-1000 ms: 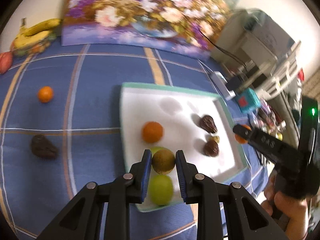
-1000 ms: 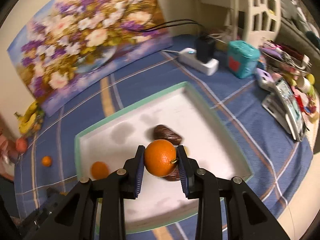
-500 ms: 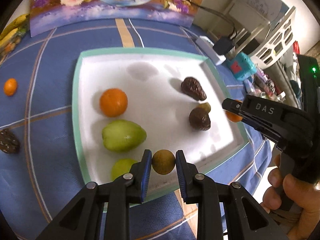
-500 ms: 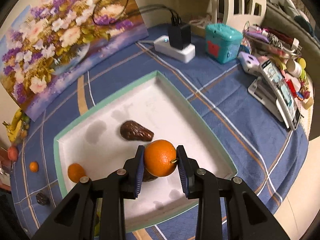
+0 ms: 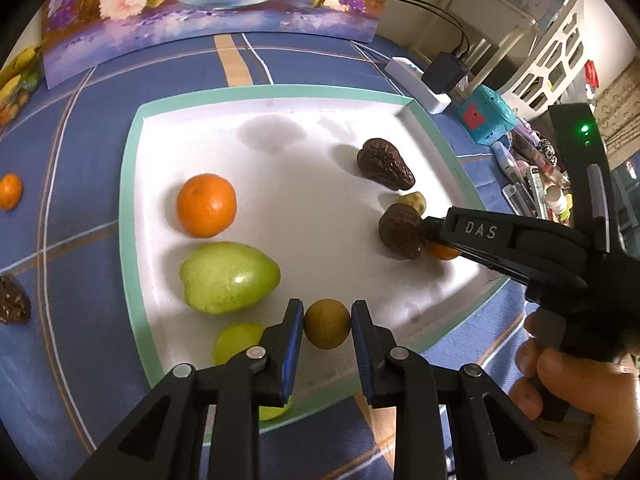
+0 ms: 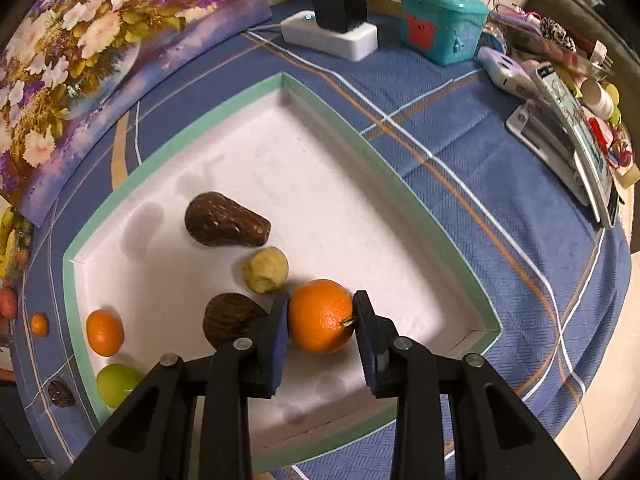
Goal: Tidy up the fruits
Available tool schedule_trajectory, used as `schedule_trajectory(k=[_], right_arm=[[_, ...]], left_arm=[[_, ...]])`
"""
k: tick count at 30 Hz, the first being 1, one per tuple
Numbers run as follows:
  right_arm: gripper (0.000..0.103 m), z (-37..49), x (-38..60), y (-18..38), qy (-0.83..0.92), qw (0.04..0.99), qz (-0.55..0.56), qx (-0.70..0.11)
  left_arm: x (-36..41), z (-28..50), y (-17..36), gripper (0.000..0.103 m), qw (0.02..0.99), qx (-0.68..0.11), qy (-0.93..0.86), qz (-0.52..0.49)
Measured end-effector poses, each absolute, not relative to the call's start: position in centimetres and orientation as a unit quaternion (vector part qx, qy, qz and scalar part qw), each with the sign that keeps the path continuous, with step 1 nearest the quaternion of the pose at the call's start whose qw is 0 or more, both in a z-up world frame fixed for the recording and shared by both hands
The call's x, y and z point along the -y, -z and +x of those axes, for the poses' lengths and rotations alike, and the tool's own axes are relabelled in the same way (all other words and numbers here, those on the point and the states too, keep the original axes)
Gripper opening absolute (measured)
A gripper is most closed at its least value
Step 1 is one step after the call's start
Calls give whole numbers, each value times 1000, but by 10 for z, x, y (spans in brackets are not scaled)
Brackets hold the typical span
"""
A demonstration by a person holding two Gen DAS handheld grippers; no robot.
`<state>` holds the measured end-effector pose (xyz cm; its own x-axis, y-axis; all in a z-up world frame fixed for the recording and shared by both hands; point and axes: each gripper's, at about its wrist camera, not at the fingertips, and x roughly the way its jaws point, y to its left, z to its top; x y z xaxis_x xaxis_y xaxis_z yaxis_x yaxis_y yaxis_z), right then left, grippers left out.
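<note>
Left claw (image 5: 327, 330) grips a brown round fruit (image 5: 326, 329); right claw (image 6: 321, 316) grips an orange (image 6: 320, 315) above the white tray (image 6: 384, 172).

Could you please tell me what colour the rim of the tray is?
The tray rim is pale mint green around a white inside; the right wrist view shows it best.

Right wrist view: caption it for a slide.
Right gripper holds an orange low over the white tray beside two brown fruits.

Surface: table under blue plaid cloth (image 6: 460, 208).
On it lay a green-rimmed white tray (image 6: 384, 168) at centre, a power strip (image 6: 332, 40) and teal box (image 6: 440, 24) at top, and a small orange (image 5: 10, 191) at left.
</note>
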<state>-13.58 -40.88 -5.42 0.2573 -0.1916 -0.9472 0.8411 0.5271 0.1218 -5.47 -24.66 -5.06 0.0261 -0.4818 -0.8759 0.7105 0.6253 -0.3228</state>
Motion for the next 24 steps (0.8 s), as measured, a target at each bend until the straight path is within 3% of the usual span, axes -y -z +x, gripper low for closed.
schedule_trajectory(k=[16,18,20,24], right_arm=[[34,-130,408,58,357,721,323,-499],[35,-131,408,57,357,721,323,-498],[43,-131,409,56,359,721,322,-497],[45,-133,411,48,364,726,320,-488]], left_arm=[[254,-54,56,27,711,-550,423,115],[253,-53,56,27,710,-554,420,112],[252,-52,54,28,709,-557,419,107],[250,-53,47,28,709,-553,426,103]])
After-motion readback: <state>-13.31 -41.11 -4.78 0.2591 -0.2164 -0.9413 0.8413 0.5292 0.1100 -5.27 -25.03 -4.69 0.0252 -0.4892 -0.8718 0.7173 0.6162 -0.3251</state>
